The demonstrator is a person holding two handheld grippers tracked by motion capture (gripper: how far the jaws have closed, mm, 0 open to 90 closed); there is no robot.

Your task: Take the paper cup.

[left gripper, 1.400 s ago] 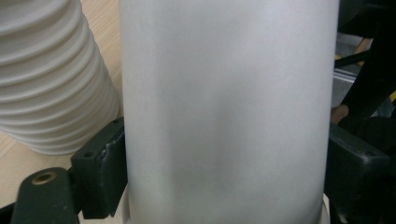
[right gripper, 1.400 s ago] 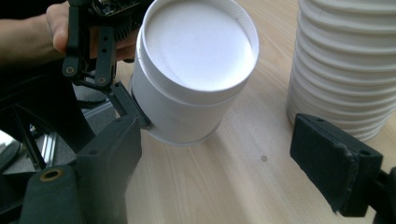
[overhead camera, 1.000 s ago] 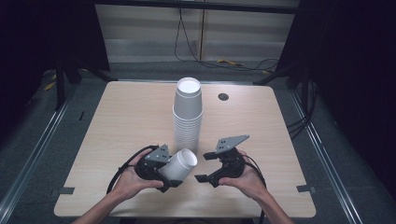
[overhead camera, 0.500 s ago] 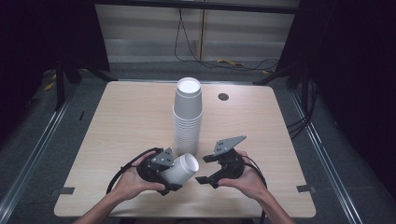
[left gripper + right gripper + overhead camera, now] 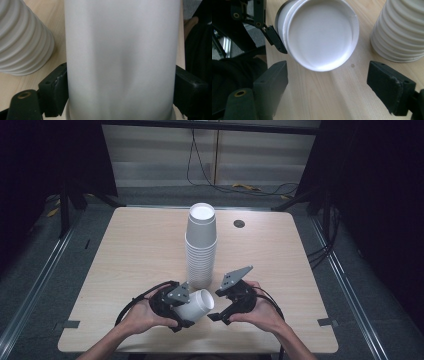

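Observation:
A white paper cup (image 5: 196,304) lies on its side just above the table, near the front edge. My left gripper (image 5: 189,310) is shut on its wall, and the left gripper view shows the cup (image 5: 122,60) pressed between both pads (image 5: 56,90). The cup's recessed base (image 5: 319,32) faces my right gripper (image 5: 337,85), which stands open with only bare table between its pads. In the high view the right gripper (image 5: 216,306) is just to the right of the cup, apart from it. A tall stack of white cups (image 5: 201,245) stands upright behind both grippers.
The stack of cups (image 5: 402,30) is close to the right gripper's outer pad and also beside the held cup (image 5: 22,42). The wooden table (image 5: 130,250) has a black round grommet (image 5: 239,223) at the back. Dark floor and rails surround the table.
The held cup has sunk slightly and shifted a little right. The right gripper has edged a little left toward the cup's base. The stack has not moved.

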